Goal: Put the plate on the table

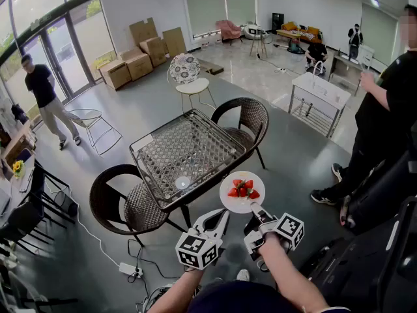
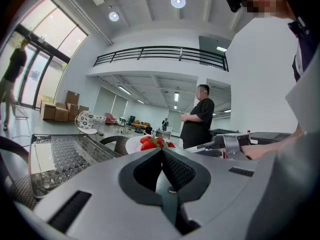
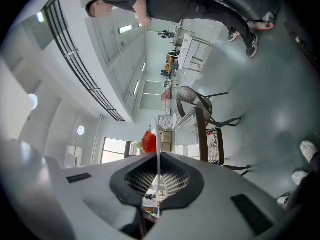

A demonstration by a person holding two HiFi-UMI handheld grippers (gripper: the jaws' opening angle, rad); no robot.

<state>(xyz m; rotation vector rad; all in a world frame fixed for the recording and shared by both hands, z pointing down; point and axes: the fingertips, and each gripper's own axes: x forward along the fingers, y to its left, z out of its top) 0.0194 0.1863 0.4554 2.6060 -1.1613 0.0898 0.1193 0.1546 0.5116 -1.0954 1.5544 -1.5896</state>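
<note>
One plate point(image 1: 233, 203), strawberries point(image 1: 242, 189) aboard, rim clamped in my right gripper point(image 1: 256, 208); left gripper point(image 1: 217, 219) jaws together, empty; best carried level over the table point(image 1: 166, 154), lowered gently.

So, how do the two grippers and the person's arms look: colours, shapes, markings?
Both the left gripper and the right gripper have light grey shells. Their pads are dark with a fine grid texture. Each carries a white cube with black square markers. The forearms are bare; no cables show on them.
</note>
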